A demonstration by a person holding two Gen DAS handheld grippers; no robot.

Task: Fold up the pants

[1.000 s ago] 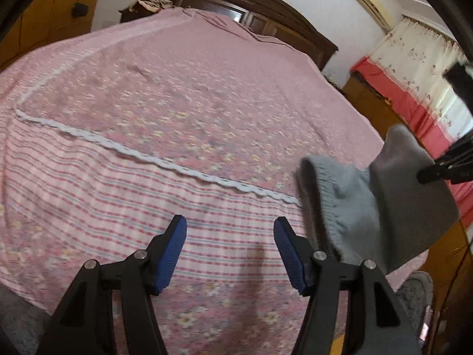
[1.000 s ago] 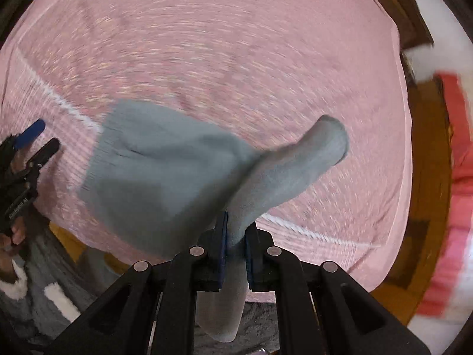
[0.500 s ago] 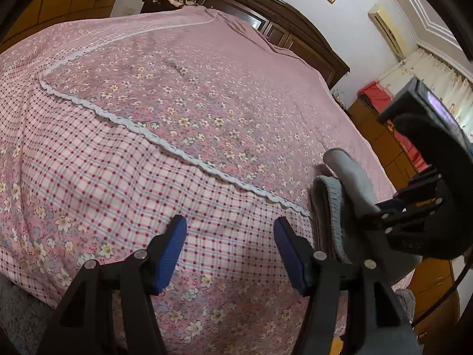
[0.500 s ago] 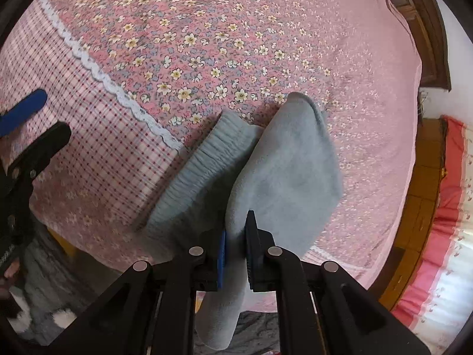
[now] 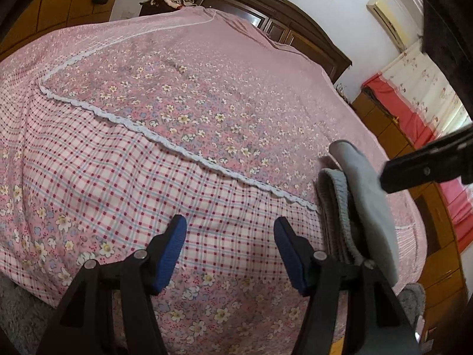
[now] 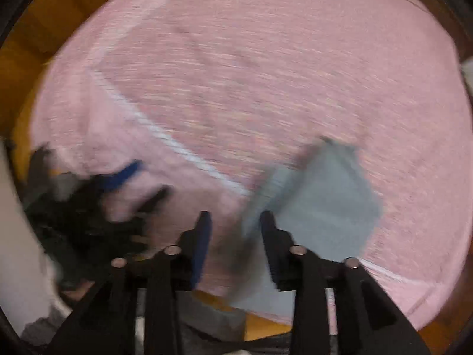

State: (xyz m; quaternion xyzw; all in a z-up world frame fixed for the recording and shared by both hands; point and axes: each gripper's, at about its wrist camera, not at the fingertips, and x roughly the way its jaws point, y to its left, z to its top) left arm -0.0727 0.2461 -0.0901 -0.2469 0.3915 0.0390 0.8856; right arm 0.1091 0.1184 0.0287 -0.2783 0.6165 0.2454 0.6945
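Left wrist view: the left gripper (image 5: 230,254) hangs over the checked border of the bedspread (image 5: 183,94), its blue pads spread apart with nothing between them. The grey pants (image 5: 359,207), folded into a thick bundle, lie on the bedspread at about three o'clock from that gripper, near the bed's edge. A black finger of the right gripper (image 5: 425,171) shows above the bundle.

Right wrist view, heavily blurred: the right gripper (image 6: 235,236) points down at the bed, its jaws opening and free of the cloth. The pants (image 6: 322,204) lie at two o'clock from it.
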